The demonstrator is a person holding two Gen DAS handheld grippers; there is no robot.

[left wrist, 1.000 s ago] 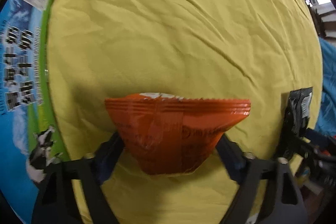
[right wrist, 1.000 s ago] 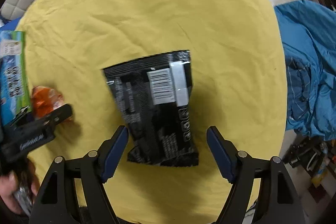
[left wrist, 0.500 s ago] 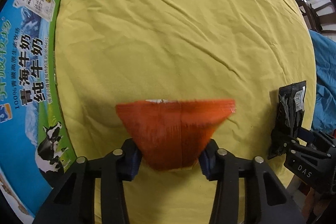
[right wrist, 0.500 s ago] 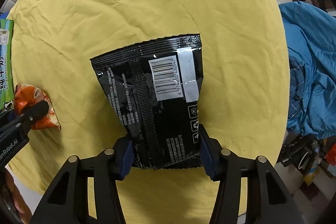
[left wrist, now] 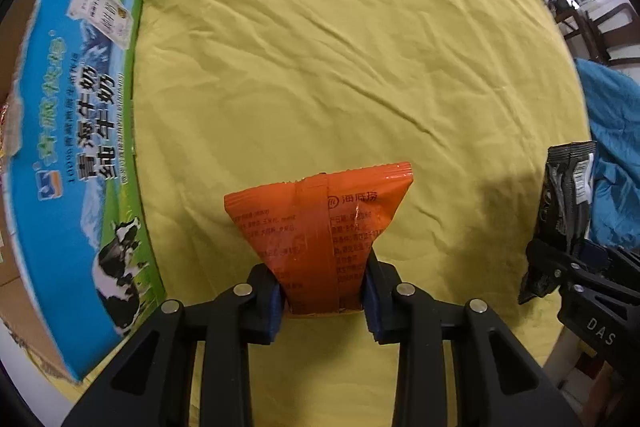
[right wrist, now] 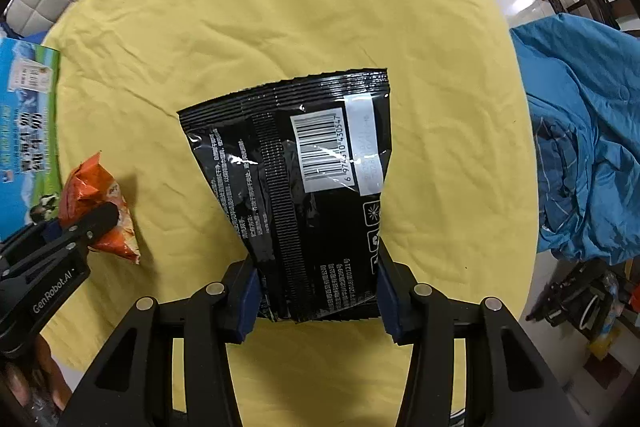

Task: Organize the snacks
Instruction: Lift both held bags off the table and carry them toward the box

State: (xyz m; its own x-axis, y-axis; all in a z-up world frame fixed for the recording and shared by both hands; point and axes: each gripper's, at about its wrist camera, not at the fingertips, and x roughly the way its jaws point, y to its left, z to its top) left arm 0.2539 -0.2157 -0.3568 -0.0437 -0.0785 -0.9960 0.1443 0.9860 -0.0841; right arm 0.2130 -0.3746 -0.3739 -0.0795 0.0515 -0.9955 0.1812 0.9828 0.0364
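My left gripper is shut on the lower end of an orange snack packet, held above the yellow cloth. My right gripper is shut on the bottom of a black snack packet with a white barcode label. In the right wrist view the orange packet shows at the left, pinched in the left gripper. In the left wrist view the black packet shows at the right edge. A blue and green milk carton box lies along the left side of the cloth.
The yellow cloth covers a round table. A blue fabric heap lies off the table's right side. Chairs and clutter stand on the floor beyond the far edge. A person's hand shows at the lower left of the right wrist view.
Both grippers went from open around their packets to shut on them. Both packets have since been lifted off the cloth, and more of the milk box has come into view.
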